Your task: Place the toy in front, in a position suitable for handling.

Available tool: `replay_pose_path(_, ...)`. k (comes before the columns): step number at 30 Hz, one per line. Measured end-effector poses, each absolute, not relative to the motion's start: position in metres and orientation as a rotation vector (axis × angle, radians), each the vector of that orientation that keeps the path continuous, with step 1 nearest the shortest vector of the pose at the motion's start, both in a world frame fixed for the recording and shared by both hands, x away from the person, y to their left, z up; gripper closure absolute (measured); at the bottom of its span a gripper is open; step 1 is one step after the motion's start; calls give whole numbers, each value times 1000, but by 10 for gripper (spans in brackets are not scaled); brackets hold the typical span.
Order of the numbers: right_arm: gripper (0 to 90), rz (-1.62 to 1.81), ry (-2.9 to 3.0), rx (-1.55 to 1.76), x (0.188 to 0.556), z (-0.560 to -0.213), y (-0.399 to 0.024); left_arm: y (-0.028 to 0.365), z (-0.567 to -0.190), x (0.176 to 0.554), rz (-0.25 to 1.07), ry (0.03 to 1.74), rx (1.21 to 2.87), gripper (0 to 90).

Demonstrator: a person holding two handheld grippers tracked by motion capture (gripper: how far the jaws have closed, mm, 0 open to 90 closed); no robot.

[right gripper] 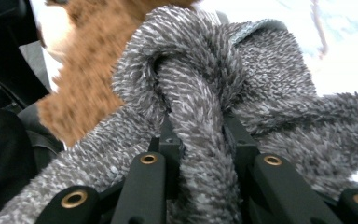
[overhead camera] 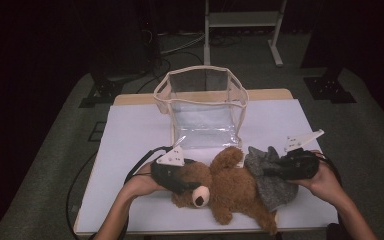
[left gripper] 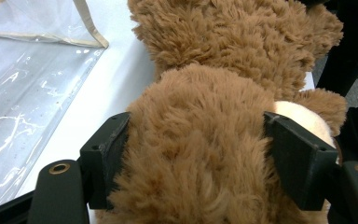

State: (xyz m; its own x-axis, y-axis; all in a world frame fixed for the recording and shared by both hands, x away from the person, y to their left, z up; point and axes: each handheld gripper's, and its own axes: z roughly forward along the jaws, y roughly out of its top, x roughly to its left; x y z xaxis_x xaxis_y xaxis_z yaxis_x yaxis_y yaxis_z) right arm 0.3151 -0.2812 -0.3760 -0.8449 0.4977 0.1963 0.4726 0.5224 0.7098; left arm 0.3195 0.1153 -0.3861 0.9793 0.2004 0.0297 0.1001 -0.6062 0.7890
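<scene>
Left gripper (overhead camera: 180,181) clamps bear (overhead camera: 225,187) head, body running right across the table (overhead camera: 130,135). Right gripper (overhead camera: 275,170) pinches grey cloth (overhead camera: 275,182) at bear's far side. Bag (overhead camera: 202,107) sits straight behind.

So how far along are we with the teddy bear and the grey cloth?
Nothing is packed yet: the clear bag stands open and holds nothing. In hand: the left gripper clamps the teddy bear at its head, and the right gripper pinches the grey fuzzy cloth. Both lie on the table; probably they go into the bag.
</scene>
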Motion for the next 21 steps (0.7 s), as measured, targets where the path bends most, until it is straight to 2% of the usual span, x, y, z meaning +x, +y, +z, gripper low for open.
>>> replay_pose_path(5,723,1234,2682,896,311,-368,-296,114,-385,319,154,199,2241,267)
replay_pose_path(9,722,1229,2674,850,313,-350,-291,114,-384,318,158,196,2246,263)
replay_pose_path(16,721,1200,2744,691,324,-338,-246,113,-384,317,165,190,2252,263)
replay_pose_path(21,722,1163,2796,623,332,-342,-218,113,-383,316,170,185,2256,263)
